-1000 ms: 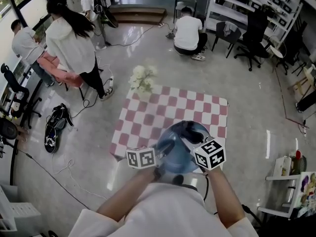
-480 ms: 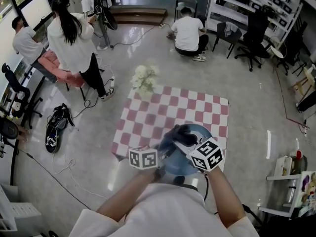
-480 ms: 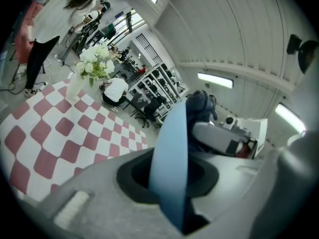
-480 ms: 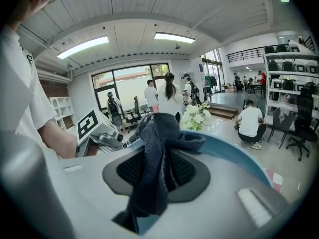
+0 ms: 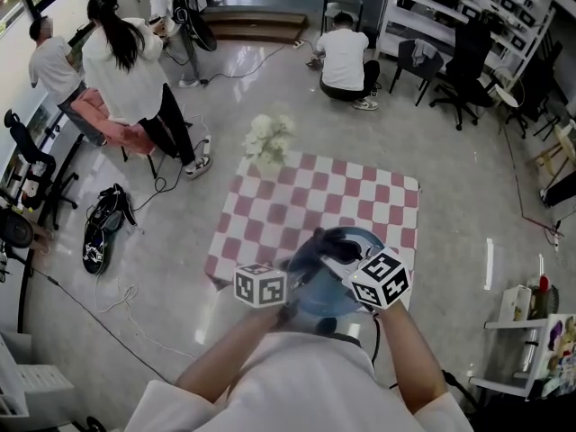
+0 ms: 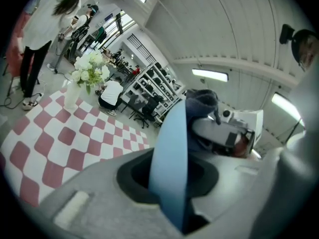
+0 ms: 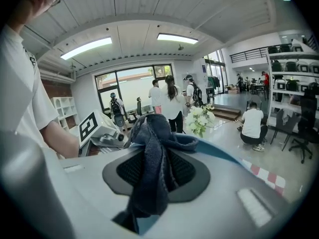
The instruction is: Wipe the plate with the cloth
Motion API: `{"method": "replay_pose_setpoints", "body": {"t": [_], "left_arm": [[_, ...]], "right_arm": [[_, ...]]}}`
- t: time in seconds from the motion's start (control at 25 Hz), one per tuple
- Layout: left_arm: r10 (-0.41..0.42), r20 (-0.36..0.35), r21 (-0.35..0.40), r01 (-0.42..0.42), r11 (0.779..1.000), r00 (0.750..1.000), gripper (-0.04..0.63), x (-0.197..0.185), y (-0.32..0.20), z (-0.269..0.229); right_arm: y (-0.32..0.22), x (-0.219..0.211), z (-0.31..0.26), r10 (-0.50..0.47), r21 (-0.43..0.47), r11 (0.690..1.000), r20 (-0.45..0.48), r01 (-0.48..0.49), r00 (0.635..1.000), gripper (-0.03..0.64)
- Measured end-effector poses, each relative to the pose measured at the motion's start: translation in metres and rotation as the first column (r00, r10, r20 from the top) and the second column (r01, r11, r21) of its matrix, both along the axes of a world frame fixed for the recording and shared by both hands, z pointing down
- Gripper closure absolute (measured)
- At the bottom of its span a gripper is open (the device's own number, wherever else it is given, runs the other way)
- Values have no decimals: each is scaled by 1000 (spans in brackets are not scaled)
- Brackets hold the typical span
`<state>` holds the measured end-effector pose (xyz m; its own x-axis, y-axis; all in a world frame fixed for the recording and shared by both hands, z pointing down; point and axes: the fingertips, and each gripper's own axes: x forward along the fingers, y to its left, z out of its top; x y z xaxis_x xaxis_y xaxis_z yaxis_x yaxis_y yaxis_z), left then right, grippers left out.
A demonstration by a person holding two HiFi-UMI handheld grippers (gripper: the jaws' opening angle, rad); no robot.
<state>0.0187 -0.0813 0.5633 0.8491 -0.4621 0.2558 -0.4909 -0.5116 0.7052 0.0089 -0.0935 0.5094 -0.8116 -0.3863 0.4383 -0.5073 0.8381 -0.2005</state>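
Left gripper point(image 6: 167, 185): its 2 jaws are closed on the rim of the blue plate point(image 6: 168, 148), which stands edge-on between them. Right gripper point(image 7: 152, 176): jaws clamped on the dark cloth point(image 7: 149, 143), which appears to rest against the plate face just ahead. The checkered table point(image 5: 306, 210) lies beyond both tools.

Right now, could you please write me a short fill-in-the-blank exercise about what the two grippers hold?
The left gripper is shut on the rim of the ____ plate.
The right gripper is shut on a dark cloth that lies against the ____.
The flowers at the checked table's far edge are ____.
Missing words: blue; plate; white.
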Motion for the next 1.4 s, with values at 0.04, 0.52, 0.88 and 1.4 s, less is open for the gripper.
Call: {"method": "replay_pose_setpoints", "body": {"t": [0.04,0.52,0.88,1.4], "left_arm": [[-1,9,7,1,1000,1000,525,-2,0,1],[-66,20,20,66,998,998,526,-28,-12,0],[-121,21,39,120,992,992,525,-56,-27,-6],[-118,196,166,86,982,974,523,-89,-28,-13]], "right_arm": [[-3,2,0,14,1,1000,-5,-14,1000,500],[-33,44,5,193,-10,981,-11,-193,981,502],[-43,61,8,240,-26,970,-1,-240,971,502],[-61,70,-20,272,-45,962,99,-269,957,502]]}}
